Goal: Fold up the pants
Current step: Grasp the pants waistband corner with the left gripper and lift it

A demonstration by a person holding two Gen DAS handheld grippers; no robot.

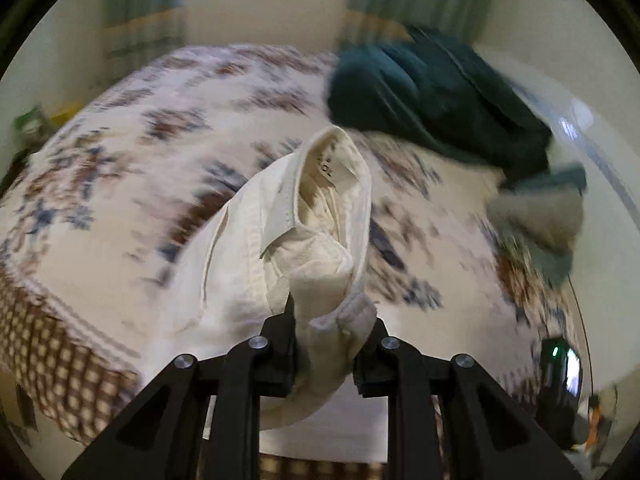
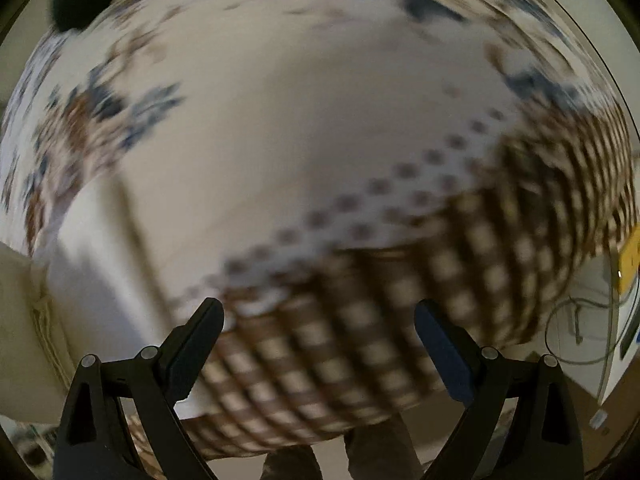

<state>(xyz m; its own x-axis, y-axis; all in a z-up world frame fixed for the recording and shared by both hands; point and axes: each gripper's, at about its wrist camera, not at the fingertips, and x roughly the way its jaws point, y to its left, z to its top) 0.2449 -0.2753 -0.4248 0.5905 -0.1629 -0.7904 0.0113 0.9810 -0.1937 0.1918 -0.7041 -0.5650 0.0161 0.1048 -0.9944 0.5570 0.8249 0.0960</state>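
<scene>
Left wrist view: left gripper point(image 1: 326, 340) clamps cream pants point(image 1: 280, 240); right gripper point(image 2: 320, 344) gapes.

Cream-white pants point(image 1: 256, 240), made of a soft cotton-like cloth, hang bunched and lifted above a floral bedspread. The waistband gapes open toward the camera, showing the paler inner lining and a small white size tag sewn inside the back. A crumpled fold of the waist is pinched at the bottom of the left wrist view. The rest drapes down and to the left, with one long side seam visible.
</scene>
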